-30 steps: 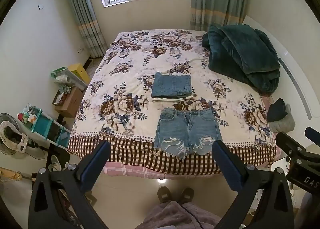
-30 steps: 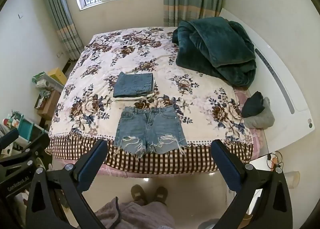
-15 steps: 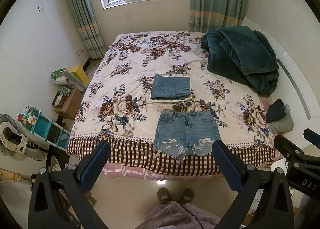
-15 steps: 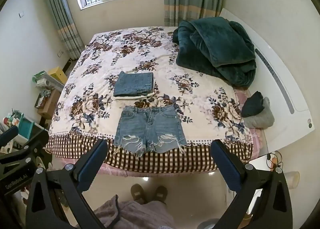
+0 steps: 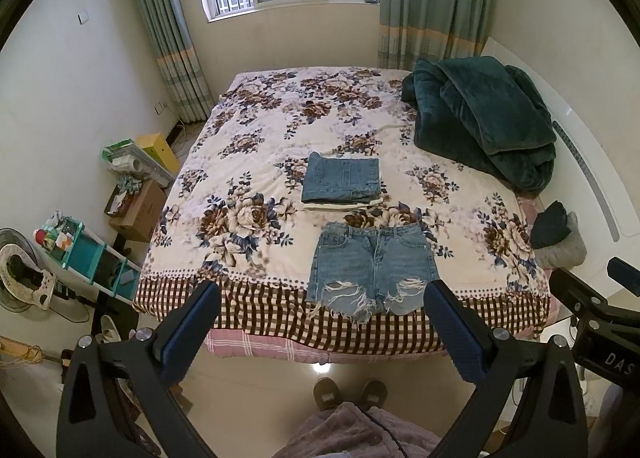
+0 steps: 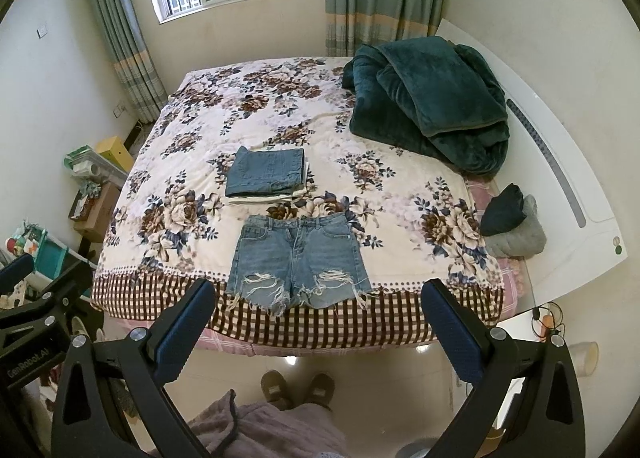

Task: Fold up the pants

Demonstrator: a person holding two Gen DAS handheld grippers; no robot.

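Left gripper [image 5: 320,326], right gripper [image 6: 318,322]: yours, both spread wide, empty. Denim shorts [image 5: 370,268] flat at 12 o'clock, waistband far, frayed hems nearest you; neither gripper nearer.

Black frames with silver screws and blue ribbed pads [image 5: 191,332] are seen on both tools; brown slippers [image 6: 298,389] and a mauve robe [image 5: 352,432] are worn.

Denim shorts [image 5: 372,264] lie flat at the bed's [image 5: 248,161] near edge, folded stack [image 5: 342,181] just beyond, left gripper [image 5: 322,324] spread wide.
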